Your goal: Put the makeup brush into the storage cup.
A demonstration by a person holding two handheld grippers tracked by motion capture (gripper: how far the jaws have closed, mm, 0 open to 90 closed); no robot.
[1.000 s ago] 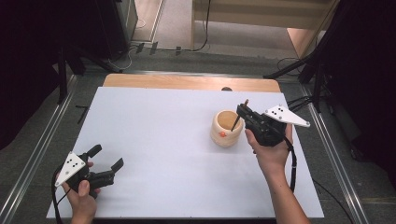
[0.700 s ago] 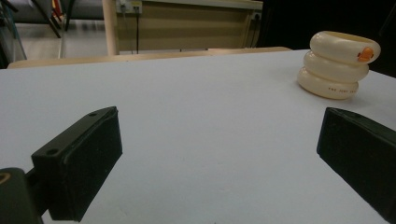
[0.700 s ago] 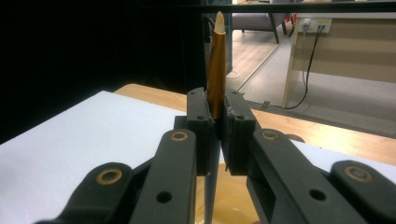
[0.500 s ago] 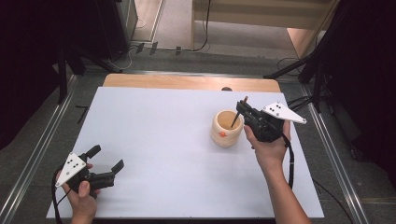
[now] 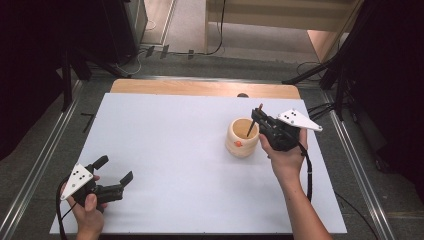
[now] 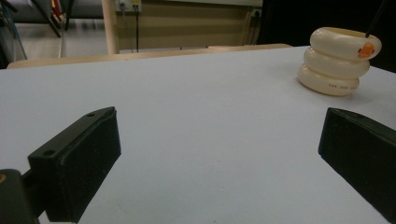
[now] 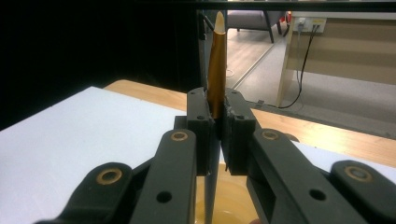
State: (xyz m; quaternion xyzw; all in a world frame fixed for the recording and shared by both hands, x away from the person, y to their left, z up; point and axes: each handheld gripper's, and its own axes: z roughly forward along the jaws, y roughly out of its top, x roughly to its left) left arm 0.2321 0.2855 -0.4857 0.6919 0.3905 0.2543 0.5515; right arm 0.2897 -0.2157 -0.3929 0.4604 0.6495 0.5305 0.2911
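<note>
While the right claw pinches a thin brown stick that slants down into the cream ribbed cup on the right half of the white desk, the left claw rests spread and empty near the desk's front-left corner, well apart from the cup.

In your right gripper view, the pen disappears between the pads, and its lower end is blurred against the cup, which the bottom edge cuts off. From above, the pen's tip is hidden inside the cup. Your left gripper view crops the right pad at the frame's edge, and the print on the cup is too small to read.
</note>
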